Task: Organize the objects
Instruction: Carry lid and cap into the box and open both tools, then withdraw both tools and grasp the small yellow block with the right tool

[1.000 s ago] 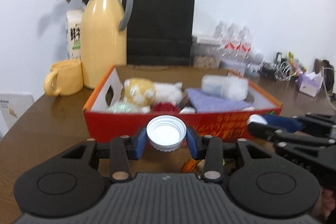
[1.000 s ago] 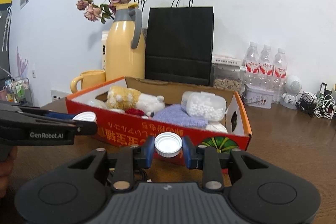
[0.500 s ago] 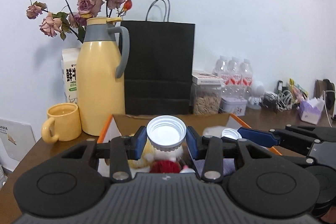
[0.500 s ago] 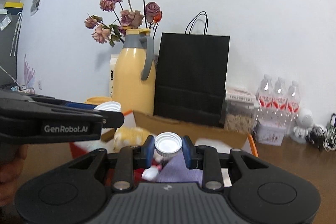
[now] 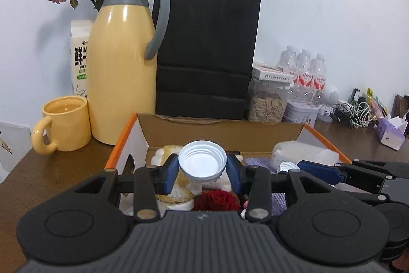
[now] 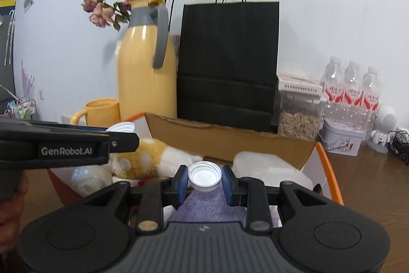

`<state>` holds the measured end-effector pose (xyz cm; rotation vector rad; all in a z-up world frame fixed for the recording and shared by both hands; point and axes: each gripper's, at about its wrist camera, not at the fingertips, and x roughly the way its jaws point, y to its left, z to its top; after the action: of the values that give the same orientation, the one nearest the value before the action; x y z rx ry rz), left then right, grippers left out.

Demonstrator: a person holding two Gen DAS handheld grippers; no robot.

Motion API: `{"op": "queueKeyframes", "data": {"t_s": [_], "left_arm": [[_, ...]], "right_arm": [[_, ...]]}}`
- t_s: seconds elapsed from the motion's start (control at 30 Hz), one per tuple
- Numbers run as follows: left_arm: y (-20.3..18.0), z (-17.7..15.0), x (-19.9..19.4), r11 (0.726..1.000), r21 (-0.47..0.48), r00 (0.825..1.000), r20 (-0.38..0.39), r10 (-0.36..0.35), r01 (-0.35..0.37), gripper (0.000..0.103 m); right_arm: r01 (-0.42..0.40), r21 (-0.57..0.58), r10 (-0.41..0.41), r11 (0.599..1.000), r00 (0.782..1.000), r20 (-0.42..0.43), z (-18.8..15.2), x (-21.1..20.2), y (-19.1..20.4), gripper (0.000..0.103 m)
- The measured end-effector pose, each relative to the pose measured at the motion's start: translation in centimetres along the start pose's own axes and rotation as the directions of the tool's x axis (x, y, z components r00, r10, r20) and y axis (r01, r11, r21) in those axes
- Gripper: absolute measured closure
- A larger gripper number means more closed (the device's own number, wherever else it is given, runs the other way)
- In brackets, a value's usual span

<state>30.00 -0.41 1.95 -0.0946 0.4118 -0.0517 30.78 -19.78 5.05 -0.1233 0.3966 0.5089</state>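
Two grippers, each clamped on a cap. Left gripper (image 5: pixel 202 166) pinches a wide white ribbed plastic cap (image 5: pixel 202 162) between blue pads, open side facing the camera. Right gripper (image 6: pixel 205 177) pinches a smaller white ribbed cap (image 6: pixel 205 175) the same way. Both caps hang above the orange-edged cardboard box (image 5: pixel 222 133), over a yellow-and-white plush toy (image 6: pixel 153 156), a purple knitted cloth (image 6: pixel 209 207) and a red fabric rose (image 5: pixel 217 200). Behind the box on the brown counter (image 5: pixel 51 168): yellow thermos jug (image 5: pixel 122 60), yellow mug (image 5: pixel 65 123), black paper bag (image 5: pixel 207 53).

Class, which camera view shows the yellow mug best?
The left wrist view: the mug shows whole, handle and rim included. In the right wrist view the left gripper hides the lower part of the mug.
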Motion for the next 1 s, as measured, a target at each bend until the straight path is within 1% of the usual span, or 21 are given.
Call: {"op": "queueKeyframes", "data": {"t_s": [0.07, 0.1, 0.13, 0.17, 0.23, 0.27, 0.3, 0.33, 0.37, 0.4, 0.57, 0.83, 1.0], "left_arm": [[0.0, -0.2, 0.0, 1.000, 0.003, 1.000, -0.006, 0.003, -0.003, 0.061], [0.0, -0.3, -0.1, 1.000, 0.007, 1.000, -0.004, 0.004, -0.004, 0.056], [0.0, -0.3, -0.2, 1.000, 0.009, 1.000, 0.001, 0.004, -0.004, 0.049], [0.0, -0.3, -0.4, 1.000, 0.010, 1.000, 0.008, 0.005, -0.005, 0.043], [-0.1, -0.2, -0.8, 1.000, 0.013, 0.999, 0.033, 0.011, -0.012, 0.021], [-0.1, -0.2, -0.9, 1.000, 0.013, 0.999, 0.044, 0.014, -0.015, 0.016], [-0.1, -0.1, -1.1, 1.000, 0.011, 0.998, 0.052, 0.019, -0.020, 0.007], [0.0, -0.1, -1.2, 1.000, 0.007, 0.998, 0.063, 0.026, -0.026, 0.002], [0.0, -0.1, -1.4, 1.000, 0.004, 0.997, 0.072, 0.028, -0.028, 0.001], [0.0, 0.0, -1.4, 1.000, 0.002, 0.997, 0.074, 0.028, -0.028, 0.000], [-0.1, 0.0, -1.6, 0.999, -0.005, 0.997, 0.075, 0.032, -0.032, 0.000], [0.0, -0.4, -2.7, 0.999, -0.009, 0.996, 0.087, 0.031, -0.031, 0.000], [0.6, -1.4, -4.1, 0.999, -0.012, 0.996, 0.082, 0.043, -0.042, 0.000]], "right_arm": [[0.000, -0.006, 0.000, 1.000, 1.000, -0.010, -0.2, 0.1, 0.1, 0.075], [0.001, -0.007, -0.001, 1.000, 1.000, -0.009, -0.3, 0.0, 0.2, 0.076], [0.002, -0.008, -0.002, 1.000, 1.000, -0.006, -0.3, -0.1, 0.3, 0.076], [0.004, -0.011, -0.004, 1.000, 1.000, -0.003, -0.4, -0.3, 0.4, 0.074], [0.011, -0.013, -0.011, 1.000, 1.000, 0.004, -0.4, -0.7, 0.4, 0.062], [0.017, -0.014, -0.016, 1.000, 1.000, 0.007, -0.4, -0.8, 0.4, 0.051], [0.022, -0.013, -0.021, 1.000, 1.000, 0.010, -0.4, -0.9, 0.4, 0.040], [0.025, -0.013, -0.025, 1.000, 1.000, 0.012, -0.5, -1.0, 0.4, 0.035], [0.032, -0.012, -0.032, 0.999, 0.999, 0.014, -0.5, -1.1, 0.4, 0.023], [0.039, -0.011, -0.039, 0.999, 0.999, 0.020, -0.5, -1.3, 0.4, 0.014], [0.044, -0.001, -0.044, 0.999, 0.998, 0.050, -0.4, -2.2, 0.3, 0.000], [0.037, -0.012, -0.036, 0.999, 0.997, 0.070, -0.9, -4.0, 0.6, 0.000], [0.026, -0.041, -0.023, 0.999, 0.998, 0.065, -2.0, -5.8, 1.3, 0.000]]}}
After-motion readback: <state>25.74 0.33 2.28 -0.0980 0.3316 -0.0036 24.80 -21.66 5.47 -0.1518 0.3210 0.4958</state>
